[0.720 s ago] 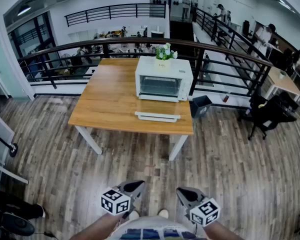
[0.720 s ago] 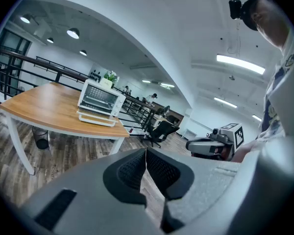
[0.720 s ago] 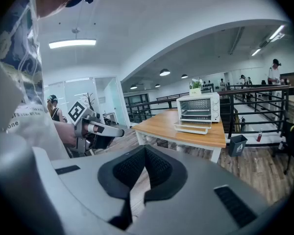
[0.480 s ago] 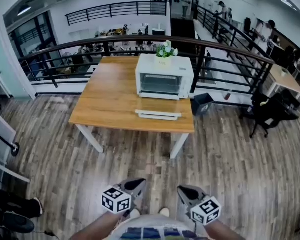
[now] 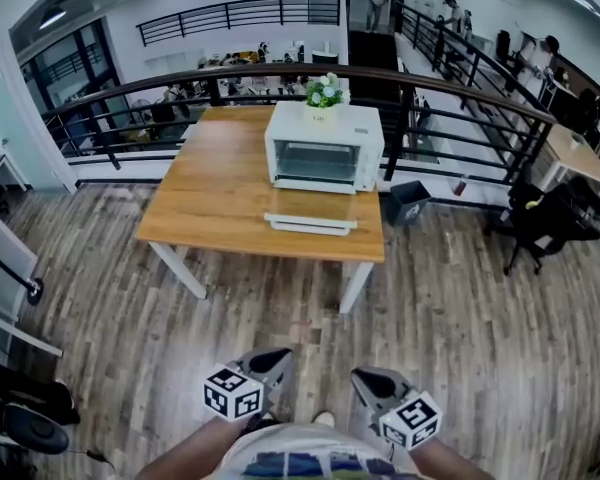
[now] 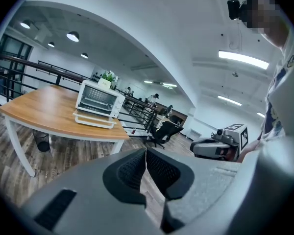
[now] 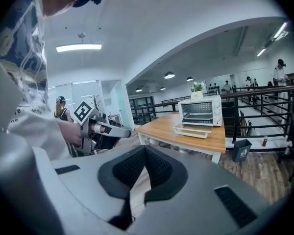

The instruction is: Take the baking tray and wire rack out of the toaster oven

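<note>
Hardly moved since the earlier frame: same low hold of left gripper (image 5: 273,356) and right gripper (image 5: 365,376) by the waist, both clenched shut, empty. Well ahead on the wooden surface (image 5: 220,198), toaster oven (image 5: 325,148) with door (image 5: 312,220) dropped open, wire rack (image 7: 197,112) inside; baking tray not made out.

Open plank floor (image 5: 310,308) runs up to the wooden table (image 5: 210,198). The toaster oven (image 5: 325,146) stands at its right, with its lowered door (image 5: 310,223) jutting toward the near edge. The tabletop left of it is bare. A railing (image 5: 180,80) blocks the back, a plant (image 5: 325,90) crowns the oven, and a waste bin (image 5: 408,202) flanks the right side.
</note>
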`<state>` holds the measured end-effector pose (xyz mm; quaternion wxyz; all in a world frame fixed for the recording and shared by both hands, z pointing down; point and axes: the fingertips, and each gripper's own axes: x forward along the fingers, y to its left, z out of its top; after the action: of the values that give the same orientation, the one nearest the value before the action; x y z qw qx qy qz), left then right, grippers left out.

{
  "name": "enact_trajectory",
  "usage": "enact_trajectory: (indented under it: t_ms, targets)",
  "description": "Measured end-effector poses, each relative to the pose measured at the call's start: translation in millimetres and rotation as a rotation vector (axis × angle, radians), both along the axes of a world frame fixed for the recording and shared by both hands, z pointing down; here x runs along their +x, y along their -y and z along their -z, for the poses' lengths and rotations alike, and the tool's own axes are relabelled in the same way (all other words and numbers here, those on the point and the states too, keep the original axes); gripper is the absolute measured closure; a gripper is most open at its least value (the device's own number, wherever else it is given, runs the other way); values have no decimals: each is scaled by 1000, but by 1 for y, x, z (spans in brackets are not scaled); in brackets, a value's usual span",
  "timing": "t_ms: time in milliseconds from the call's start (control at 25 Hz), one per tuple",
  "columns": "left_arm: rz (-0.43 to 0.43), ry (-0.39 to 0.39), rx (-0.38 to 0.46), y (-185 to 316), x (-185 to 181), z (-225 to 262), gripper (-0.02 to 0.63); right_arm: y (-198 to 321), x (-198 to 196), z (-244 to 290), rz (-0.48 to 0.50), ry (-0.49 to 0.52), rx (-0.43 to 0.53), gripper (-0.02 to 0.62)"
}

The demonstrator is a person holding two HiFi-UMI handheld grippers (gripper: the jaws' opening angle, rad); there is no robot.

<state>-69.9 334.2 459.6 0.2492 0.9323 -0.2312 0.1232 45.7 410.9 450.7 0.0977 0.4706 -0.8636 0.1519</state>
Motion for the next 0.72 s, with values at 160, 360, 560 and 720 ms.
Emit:
enact_trajectory:
  t_ms: [160,360,560,720]
  targets:
    - [23,10,12,2,27,-1,597,-5,20,-6,23,2,-8,581]
    - [73,-87,-88,21,49,-3,490,-5,32,-8,32,35,-33,560]
    - [85,-138,-139,55,61,-8,482,12,43,-16,-4,46,-19,563]
    - [77,-180,-180,96,75,-16,464,40,59,-25,-62,30,-63,560]
